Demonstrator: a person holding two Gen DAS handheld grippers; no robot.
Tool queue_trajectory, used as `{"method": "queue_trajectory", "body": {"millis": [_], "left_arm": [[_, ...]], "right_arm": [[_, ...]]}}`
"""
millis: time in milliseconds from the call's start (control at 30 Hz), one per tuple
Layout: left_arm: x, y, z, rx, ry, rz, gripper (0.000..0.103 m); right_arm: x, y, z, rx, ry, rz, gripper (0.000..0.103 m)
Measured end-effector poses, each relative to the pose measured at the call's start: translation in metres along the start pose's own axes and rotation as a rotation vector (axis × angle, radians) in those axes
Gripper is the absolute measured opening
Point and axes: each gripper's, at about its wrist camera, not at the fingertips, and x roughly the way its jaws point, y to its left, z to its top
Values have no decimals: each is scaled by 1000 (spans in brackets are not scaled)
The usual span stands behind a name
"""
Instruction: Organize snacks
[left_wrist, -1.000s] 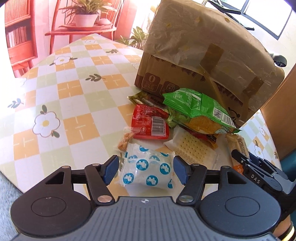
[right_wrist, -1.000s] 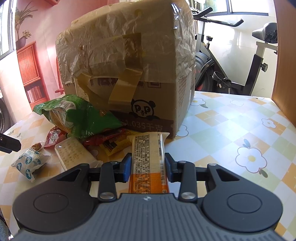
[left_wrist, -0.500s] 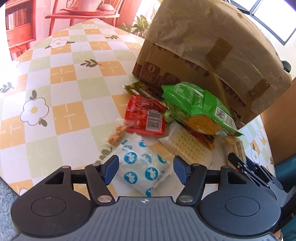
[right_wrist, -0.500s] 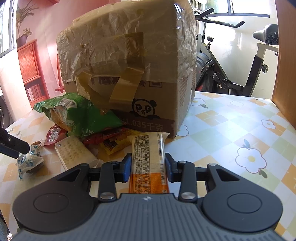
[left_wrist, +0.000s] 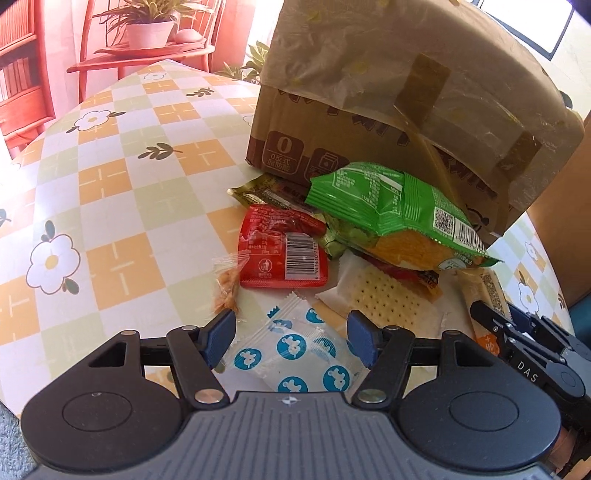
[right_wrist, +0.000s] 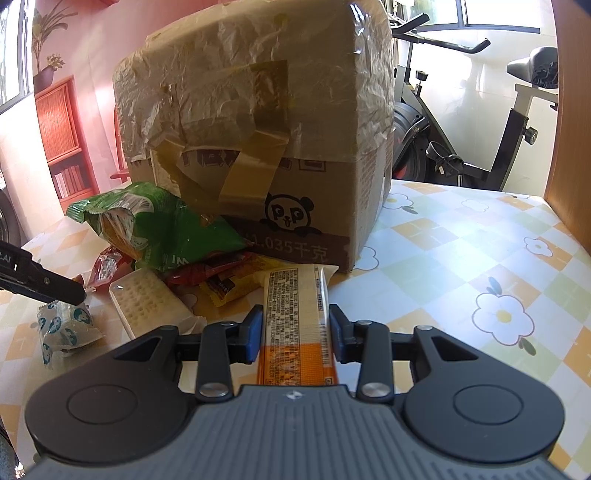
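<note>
A pile of snacks lies on the checked tablecloth before a taped cardboard box (left_wrist: 406, 96). My left gripper (left_wrist: 291, 338) is open, its fingers either side of a white packet with blue dots (left_wrist: 295, 354), which also shows in the right wrist view (right_wrist: 62, 328). My right gripper (right_wrist: 295, 332) is shut on a long cream and orange snack bar (right_wrist: 295, 321), also seen in the left wrist view (left_wrist: 487, 295). A green bag (left_wrist: 399, 218), a red packet (left_wrist: 280, 254), a cracker pack (left_wrist: 384, 302) and a small clear bag of nuts (left_wrist: 227, 284) lie in the pile.
The box (right_wrist: 258, 129) stands behind the pile and blocks the far side. A wooden panel (right_wrist: 572, 110) rises at the right. An exercise bike (right_wrist: 480, 129) stands beyond the table. The table edge (left_wrist: 22, 162) curves away at the left.
My left gripper has shifted over the blue-dotted packet, which stays between its open fingers. The right gripper holds the snack bar still.
</note>
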Motion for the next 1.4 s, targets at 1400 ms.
{"method": "queue_trajectory", "body": {"millis": [1400], "left_arm": [[-12,-21,-18,189,-57,-17,48]], "right_arm": [[0,0,1,5,14,-23,38]]}}
